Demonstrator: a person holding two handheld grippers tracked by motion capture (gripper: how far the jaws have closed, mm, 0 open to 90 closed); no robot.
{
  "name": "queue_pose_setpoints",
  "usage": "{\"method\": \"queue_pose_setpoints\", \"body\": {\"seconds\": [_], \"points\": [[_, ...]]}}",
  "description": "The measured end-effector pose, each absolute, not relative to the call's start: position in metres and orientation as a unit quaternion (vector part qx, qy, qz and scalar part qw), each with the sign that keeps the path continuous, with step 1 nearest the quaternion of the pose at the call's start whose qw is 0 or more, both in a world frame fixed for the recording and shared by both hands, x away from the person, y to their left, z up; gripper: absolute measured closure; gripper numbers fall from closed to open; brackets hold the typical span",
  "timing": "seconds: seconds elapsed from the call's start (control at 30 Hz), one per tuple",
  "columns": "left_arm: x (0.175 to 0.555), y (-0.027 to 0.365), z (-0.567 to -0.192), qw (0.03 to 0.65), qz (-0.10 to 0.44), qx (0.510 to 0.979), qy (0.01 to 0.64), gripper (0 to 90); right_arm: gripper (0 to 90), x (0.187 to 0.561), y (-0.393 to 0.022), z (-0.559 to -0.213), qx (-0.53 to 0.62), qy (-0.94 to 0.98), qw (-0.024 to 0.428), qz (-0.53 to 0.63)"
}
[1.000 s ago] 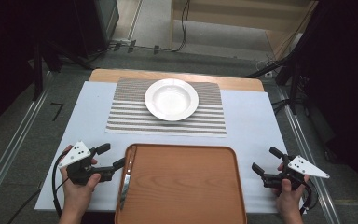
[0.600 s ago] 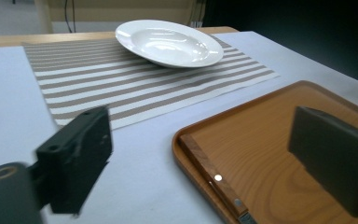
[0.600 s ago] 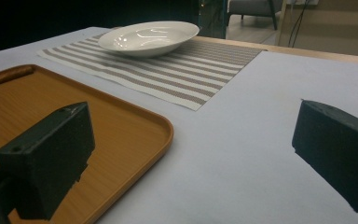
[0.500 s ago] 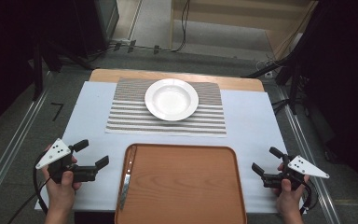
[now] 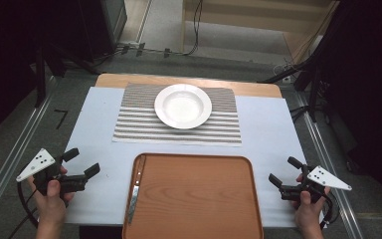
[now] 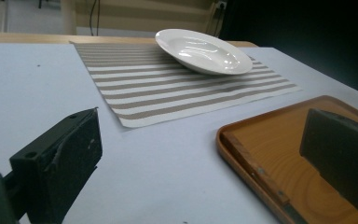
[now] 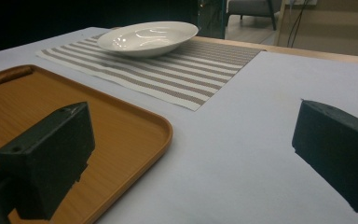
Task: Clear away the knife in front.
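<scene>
Knife (image 5: pixel 134 195) lies inside wooden tray (image 5: pixel 194 199), along its left wall, handle near, blade far. Left gripper (image 5: pixel 82 163) sits on white table cover (image 5: pixel 273 134) left of tray, apart from knife, jaws wide apart after just opening, nothing between them. Right gripper (image 5: pixel 284 172) right of tray, well apart from knife, jaws spread, empty. White plate (image 5: pixel 183 105) on striped placemat (image 5: pixel 144 127) at far side.

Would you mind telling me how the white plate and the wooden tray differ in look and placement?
The plate is round, white and glossy; the tray is rectangular with rounded corners, brown and wood-grained. The plate sits on the striped placemat at the far side, while the tray lies directly on the white table cover at the near edge. A knife lies in the tray; the plate is empty. Both lie flat.
</scene>
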State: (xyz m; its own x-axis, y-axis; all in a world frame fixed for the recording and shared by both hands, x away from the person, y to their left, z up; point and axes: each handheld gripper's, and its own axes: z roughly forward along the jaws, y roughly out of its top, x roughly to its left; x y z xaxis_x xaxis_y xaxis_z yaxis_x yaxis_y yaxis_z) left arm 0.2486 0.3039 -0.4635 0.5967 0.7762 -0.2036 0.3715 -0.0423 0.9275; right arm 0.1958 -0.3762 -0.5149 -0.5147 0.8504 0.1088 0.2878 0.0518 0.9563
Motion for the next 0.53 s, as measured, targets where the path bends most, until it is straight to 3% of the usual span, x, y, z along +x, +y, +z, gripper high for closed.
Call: {"method": "queue_pose_setpoints", "body": {"seconds": [0.53], "points": [[0.253, 0.309, -0.487, 0.563, 0.186, 0.690, 0.416, 0.0, 0.0, 0.195, -0.377, -0.515, 0.425, 0.675, 0.258, 0.546]]}}
